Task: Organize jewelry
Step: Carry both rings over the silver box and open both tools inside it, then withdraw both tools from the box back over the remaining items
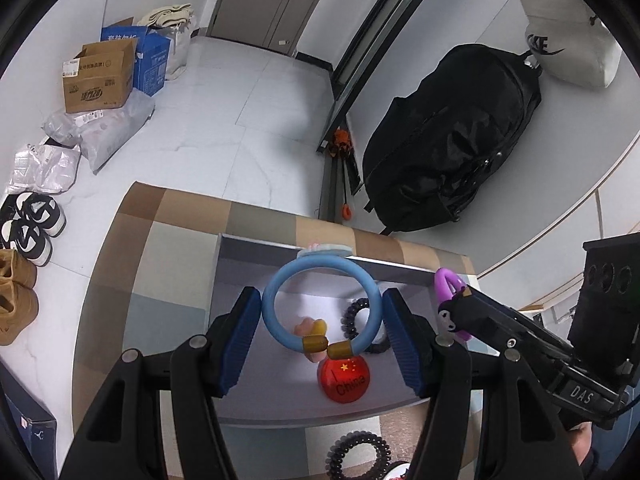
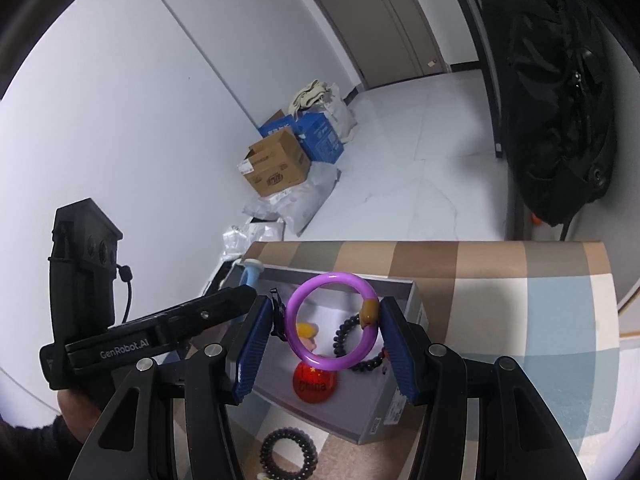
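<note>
My left gripper (image 1: 322,316) is shut on a blue bracelet (image 1: 276,322) with amber end caps, held above the grey box (image 1: 256,248). My right gripper (image 2: 326,328) is shut on a purple bracelet (image 2: 294,334), also above the box (image 2: 416,304); that bracelet shows at the right of the left wrist view (image 1: 450,284). Inside the box lie a red China badge (image 1: 344,380), a dark spiral hair tie (image 1: 356,308) and a pink and yellow piece (image 1: 310,326). Another black spiral hair tie (image 1: 356,456) lies on the table in front of the box.
The box stands on a checked tablecloth (image 1: 168,248) whose far edge drops to the floor. Cardboard boxes (image 1: 100,80), plastic bags and shoes (image 1: 32,224) are on the floor at left. A black backpack (image 1: 452,140) leans against the wall at right.
</note>
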Demonstrator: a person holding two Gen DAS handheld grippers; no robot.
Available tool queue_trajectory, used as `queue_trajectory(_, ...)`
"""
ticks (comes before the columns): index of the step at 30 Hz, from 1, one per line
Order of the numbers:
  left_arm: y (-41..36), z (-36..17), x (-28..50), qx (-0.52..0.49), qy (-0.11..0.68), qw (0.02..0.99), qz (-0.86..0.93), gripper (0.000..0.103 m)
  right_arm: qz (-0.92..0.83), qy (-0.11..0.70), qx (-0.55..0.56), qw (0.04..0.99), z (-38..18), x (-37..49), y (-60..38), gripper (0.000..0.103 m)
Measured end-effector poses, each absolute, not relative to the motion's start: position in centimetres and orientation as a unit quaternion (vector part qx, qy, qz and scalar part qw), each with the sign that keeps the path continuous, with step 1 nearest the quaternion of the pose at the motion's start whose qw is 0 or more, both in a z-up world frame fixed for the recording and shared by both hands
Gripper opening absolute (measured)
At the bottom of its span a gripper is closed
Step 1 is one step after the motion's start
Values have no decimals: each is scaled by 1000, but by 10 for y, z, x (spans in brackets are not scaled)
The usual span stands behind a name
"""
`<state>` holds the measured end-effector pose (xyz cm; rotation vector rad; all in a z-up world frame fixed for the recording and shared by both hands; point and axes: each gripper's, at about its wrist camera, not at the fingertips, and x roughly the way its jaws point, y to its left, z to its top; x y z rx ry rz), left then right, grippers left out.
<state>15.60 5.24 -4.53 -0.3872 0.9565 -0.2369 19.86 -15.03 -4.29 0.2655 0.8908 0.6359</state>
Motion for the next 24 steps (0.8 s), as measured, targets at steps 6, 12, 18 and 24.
queue_trajectory(6,50,-44,156,-182,456,862,-122,58,302,430,131,841,-46,203,-150,54)
queue_trajectory(12,48,-48,160,-180,466,858,-121,59,302,436,137,836,-50,207,-149,58)
queue_trajectory(18,50,-47,157,-187,456,862,-121,68,298,415,147,847,-42,202,-159,68)
queue_trajectory(24,45,-44,151,-173,451,869,-106,71,287,406,158,853,-38,198,-166,75)
